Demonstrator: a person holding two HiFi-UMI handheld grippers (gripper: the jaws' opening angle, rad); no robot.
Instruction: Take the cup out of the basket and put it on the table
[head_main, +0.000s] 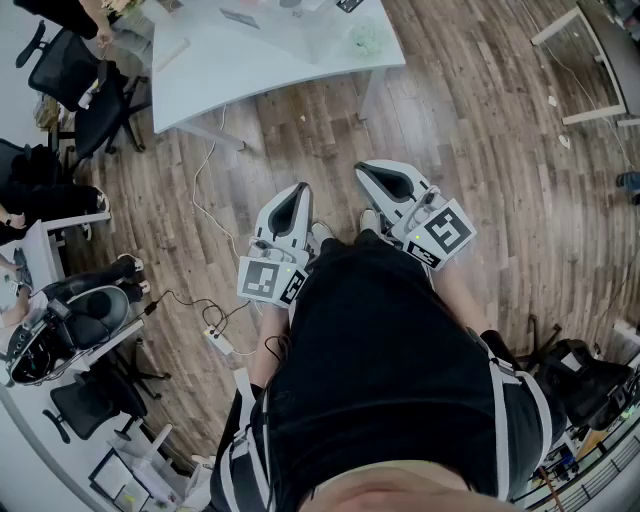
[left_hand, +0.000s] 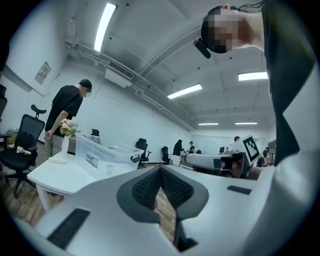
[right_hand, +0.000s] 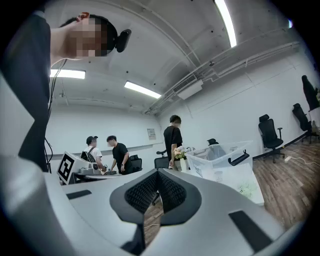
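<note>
A clear plastic basket stands on the white table, and a small pale cup shows through its wall. The right gripper view shows the same basket with its dark handle. In the head view the table lies ahead, across a stretch of wooden floor. My left gripper and right gripper are held close to my body, level and pointing toward the table. Both are shut, with the ribbed pads pressed together and nothing between them. Both are well short of the basket.
A person stands at the table beside a vase of flowers. Office chairs crowd the left side. A cable and power strip lie on the floor by my left foot. More people stand further back.
</note>
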